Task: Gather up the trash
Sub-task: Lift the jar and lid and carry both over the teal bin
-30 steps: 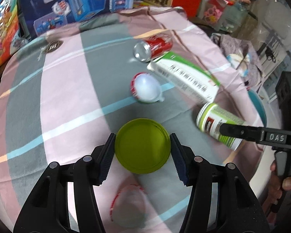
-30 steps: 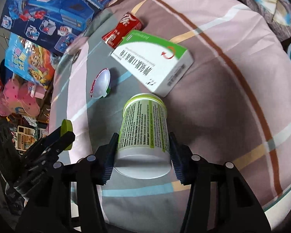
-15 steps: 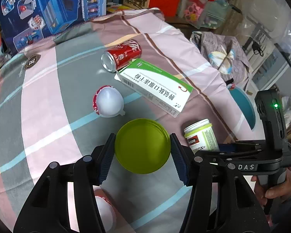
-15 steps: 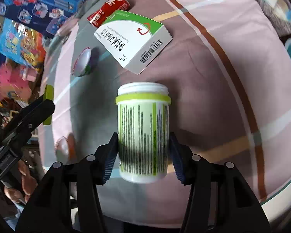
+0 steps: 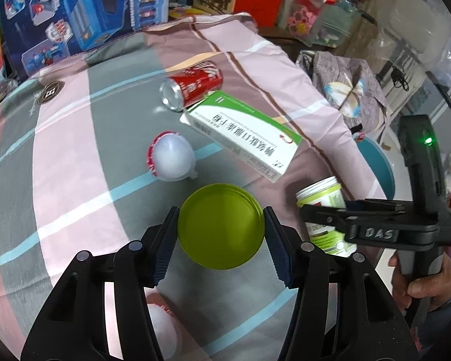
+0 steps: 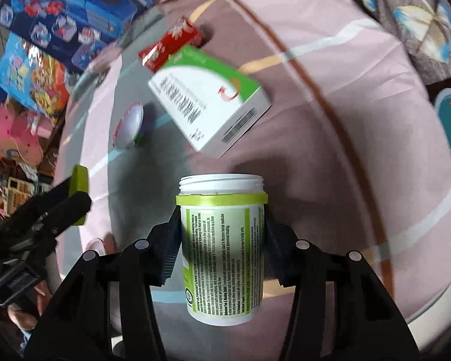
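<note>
My left gripper [image 5: 221,225] is shut on a round green lid [image 5: 221,231], held flat above the striped cloth. From the right wrist view the lid [image 6: 78,185] shows edge-on at the left. My right gripper [image 6: 222,225] grips a white bottle [image 6: 222,240] with a green label; its jaws are closing and the pads press its sides. The bottle's threaded mouth is uncapped and points away. In the left wrist view the bottle [image 5: 321,194] sits just right of the lid, with the right gripper [image 5: 330,212] side-on and a hand on its handle.
On the cloth lie a red can [image 5: 192,85], a green-and-white box [image 5: 243,135] against it, and a white cup [image 5: 171,158] with a red rim. Another such cup [image 5: 162,328] lies under my left gripper. A teal bin [image 5: 378,162] stands beyond the table's right edge; toy boxes line the back.
The left gripper with the lid has shifted right, closer to the right gripper. The bottle has come up from lying on the cloth and is now held more upright in the right gripper.
</note>
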{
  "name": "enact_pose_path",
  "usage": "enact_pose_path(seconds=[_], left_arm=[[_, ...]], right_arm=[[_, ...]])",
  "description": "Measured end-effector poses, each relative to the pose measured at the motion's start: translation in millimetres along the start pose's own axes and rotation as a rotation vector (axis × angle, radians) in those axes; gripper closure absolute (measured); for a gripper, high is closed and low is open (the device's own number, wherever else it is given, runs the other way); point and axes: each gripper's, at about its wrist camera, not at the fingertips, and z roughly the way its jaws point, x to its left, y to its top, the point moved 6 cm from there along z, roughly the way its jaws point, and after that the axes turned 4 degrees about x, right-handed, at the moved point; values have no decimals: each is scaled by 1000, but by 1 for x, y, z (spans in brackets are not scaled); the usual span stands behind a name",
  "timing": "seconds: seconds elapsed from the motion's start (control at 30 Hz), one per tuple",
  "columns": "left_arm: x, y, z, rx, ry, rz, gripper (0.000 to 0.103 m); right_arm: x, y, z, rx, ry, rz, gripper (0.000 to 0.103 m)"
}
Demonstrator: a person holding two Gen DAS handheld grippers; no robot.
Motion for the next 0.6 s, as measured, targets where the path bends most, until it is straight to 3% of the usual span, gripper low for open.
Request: enact_pose_path(seconds=[0.37,0.6], left_arm=[[-69,24,12,8,-25,120,46],[-136,46,19,13,-75,223,46]], right_arm=[[-63,-1,-65,-140,36,123,55],[-140,-4,-117,-271,33,265,55]])
